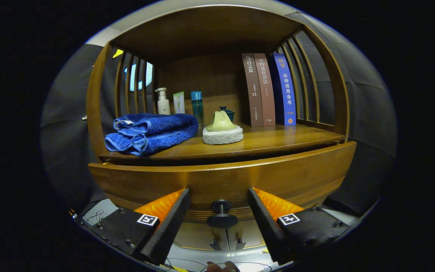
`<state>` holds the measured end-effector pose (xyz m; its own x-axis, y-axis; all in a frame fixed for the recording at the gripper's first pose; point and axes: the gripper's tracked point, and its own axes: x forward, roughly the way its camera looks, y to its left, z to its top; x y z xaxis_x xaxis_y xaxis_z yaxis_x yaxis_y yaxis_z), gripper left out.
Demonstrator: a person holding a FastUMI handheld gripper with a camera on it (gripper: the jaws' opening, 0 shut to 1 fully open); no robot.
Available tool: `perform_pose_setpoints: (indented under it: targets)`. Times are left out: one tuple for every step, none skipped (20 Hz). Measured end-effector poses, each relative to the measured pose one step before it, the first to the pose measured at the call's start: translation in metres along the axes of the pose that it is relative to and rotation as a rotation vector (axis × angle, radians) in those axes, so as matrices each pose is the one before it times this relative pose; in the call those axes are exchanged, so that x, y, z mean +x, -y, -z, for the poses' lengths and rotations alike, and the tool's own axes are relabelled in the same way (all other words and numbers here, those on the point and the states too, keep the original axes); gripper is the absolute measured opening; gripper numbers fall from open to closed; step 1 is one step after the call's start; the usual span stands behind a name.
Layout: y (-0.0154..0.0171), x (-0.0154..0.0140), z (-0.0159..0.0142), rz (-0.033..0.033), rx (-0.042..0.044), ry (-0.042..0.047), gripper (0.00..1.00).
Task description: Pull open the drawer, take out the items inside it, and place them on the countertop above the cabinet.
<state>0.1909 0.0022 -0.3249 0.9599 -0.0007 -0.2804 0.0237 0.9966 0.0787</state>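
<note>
I have the gripper [219,211] spread wide with the drawer [221,181] knob [221,216] between its fingers and gripped by neither, the drawer front looks nearly shut, while a blue towel [151,133] and sponge [222,135] sit on the countertop [278,138], fitting either stage.

The gripper [219,211] fingers stand apart with the knob [221,217] between them, untouched. On the countertop [278,139], towel [151,133] and sponge [222,135] crowd the front (right half bare); books [268,90] stand behind.
</note>
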Motion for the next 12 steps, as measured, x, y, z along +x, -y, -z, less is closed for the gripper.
perform_pose_setpoints:
  targets:
    - [-0.00032, 0.00446, -0.00102, 0.00069, -0.00030, 0.00075, 1.00]
    - [-0.00036, 0.00420, -0.00105, 0.00082, 0.00049, -0.00244, 1.00]
    - [0.00004, 0.00365, 0.00058, 0.00325, -0.00050, -0.00377, 1.00]
    - [0.00038, 0.00318, 0.00015, 0.00689, -0.00269, -0.00176, 1.00]
    - [-0.00019, -0.00245, -0.00114, 0.00097, -0.00271, 0.00371, 0.99]
    - [0.00067, 0.00135, -0.00052, 0.00096, 0.00510, 0.00235, 0.99]
    - [-0.00147, -0.00040, 0.00109, 0.00019, 0.00285, 0.00065, 0.99]
    - [0.00010, -0.00077, -0.00011, 0.00036, -0.00175, 0.00076, 0.99]
    - [0.00067, 0.00113, 0.00014, 0.00034, 0.00015, -0.00376, 0.99]
    - [-0.00024, -0.00079, -0.00042, -0.00067, 0.00195, 0.00207, 0.99]
    - [0.00003, -0.00015, 0.00012, 0.00008, 0.00120, -0.00122, 0.99]
    - [-0.00036, -0.00012, 0.00009, 0.00051, 0.00102, 0.00164, 0.99]
